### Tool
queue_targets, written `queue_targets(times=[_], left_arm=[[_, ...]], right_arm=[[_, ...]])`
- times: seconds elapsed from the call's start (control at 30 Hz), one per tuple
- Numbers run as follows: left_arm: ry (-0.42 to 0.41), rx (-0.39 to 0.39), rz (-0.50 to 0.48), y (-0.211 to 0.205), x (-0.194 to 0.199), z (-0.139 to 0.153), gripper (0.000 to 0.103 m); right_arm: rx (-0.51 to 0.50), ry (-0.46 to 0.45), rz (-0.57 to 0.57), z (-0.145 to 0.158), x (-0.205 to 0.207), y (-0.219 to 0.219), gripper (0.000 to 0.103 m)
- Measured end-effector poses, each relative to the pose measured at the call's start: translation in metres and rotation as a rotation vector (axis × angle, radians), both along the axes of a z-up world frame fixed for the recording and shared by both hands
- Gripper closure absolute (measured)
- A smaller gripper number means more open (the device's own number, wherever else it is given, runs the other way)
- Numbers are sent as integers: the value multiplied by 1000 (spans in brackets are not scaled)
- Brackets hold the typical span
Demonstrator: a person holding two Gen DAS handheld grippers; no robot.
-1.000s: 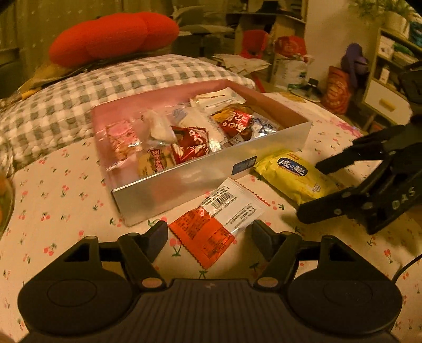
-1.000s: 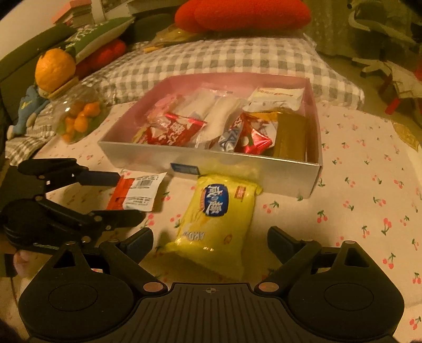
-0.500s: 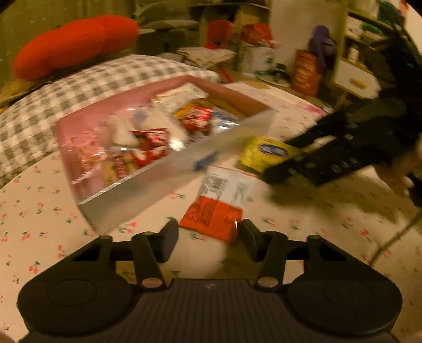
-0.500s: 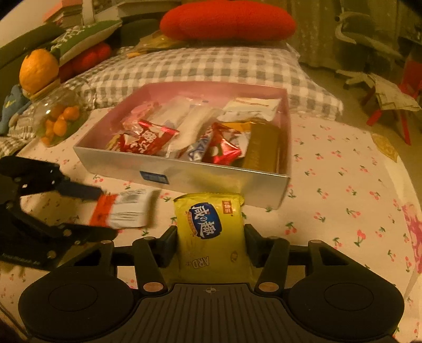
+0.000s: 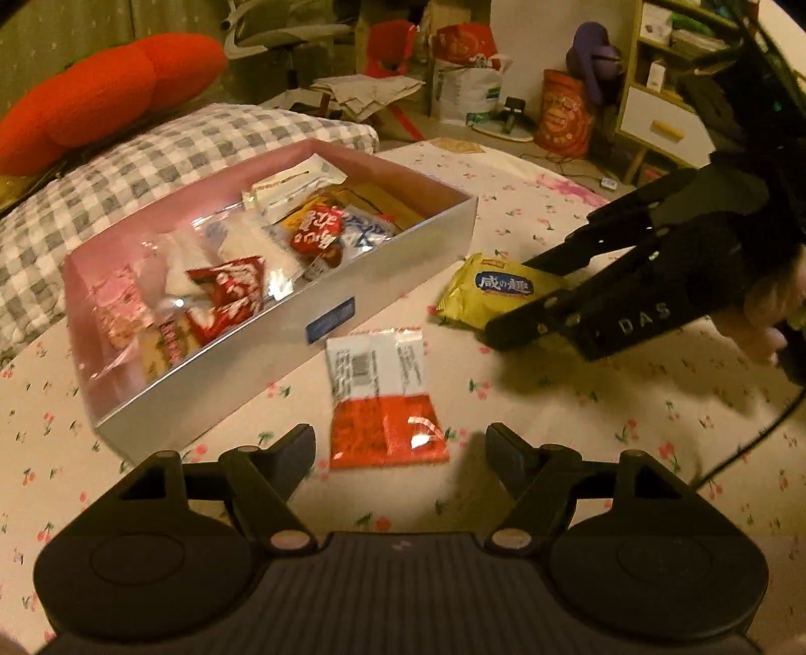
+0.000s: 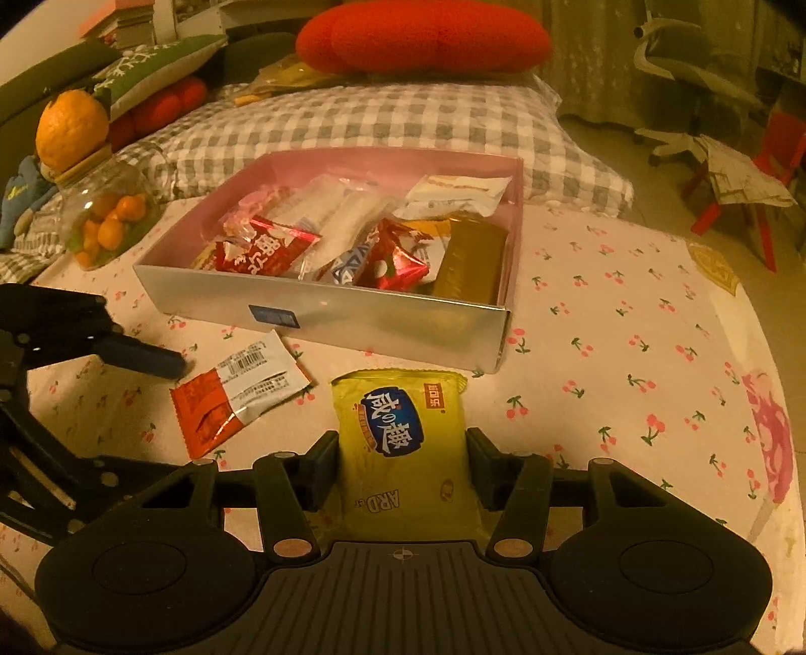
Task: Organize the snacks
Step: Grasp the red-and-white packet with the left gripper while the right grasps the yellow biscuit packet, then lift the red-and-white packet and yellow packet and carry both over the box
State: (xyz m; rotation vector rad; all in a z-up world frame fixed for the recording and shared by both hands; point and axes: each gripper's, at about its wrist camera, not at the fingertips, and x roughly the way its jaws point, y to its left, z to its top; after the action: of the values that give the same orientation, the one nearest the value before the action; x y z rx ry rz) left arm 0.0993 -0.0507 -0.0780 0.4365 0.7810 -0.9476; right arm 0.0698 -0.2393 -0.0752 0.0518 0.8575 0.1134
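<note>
A silver box with a pink inside (image 5: pixel 282 322) (image 6: pixel 352 322) lies on the cherry-print cloth and holds several snack packs. A red and white sachet (image 5: pixel 385 398) (image 6: pixel 237 393) lies flat in front of it. My left gripper (image 5: pixel 400 443) is open, with the sachet's near end between its fingertips, untouched. A yellow snack pack (image 6: pixel 408 453) (image 5: pixel 498 292) lies to the sachet's right. My right gripper (image 6: pixel 400 453) is open, its fingers on both sides of the yellow pack, close to its edges.
A grey checked pillow (image 6: pixel 352 121) and a red cushion (image 6: pixel 423 40) lie behind the box. A clear jar of small oranges (image 6: pixel 108 216) stands to the box's left. The cloth's edge (image 6: pixel 776 403) is at the right, with room furniture beyond.
My right gripper has moved forward over the yellow pack, which now lies between its fingers. My left gripper has swung and drawn close to the sachet.
</note>
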Motion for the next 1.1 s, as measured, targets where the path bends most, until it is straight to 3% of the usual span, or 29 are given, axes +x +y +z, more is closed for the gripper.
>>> queue_targets(times=[0.3,0.53,0.7,0.87,1.1], left_arm=[[-10,-17,122,-15,-1,-3,34],[-36,-37,245,-14,-11,-2,58],[-50,-29,297,-13,-20,-1,63],[-12,-36,370,-3,-19,2,66],[55,-19,434,13,-25,9,67]], right_arm=[[-2,7,-10,0,0,-5,51],[-1,21,-19,1,-2,-3,51],[-5,34,-21,2,-4,1,51],[-7,52,-23,3,-7,5,51],[65,106,-68,7,-7,2,51]])
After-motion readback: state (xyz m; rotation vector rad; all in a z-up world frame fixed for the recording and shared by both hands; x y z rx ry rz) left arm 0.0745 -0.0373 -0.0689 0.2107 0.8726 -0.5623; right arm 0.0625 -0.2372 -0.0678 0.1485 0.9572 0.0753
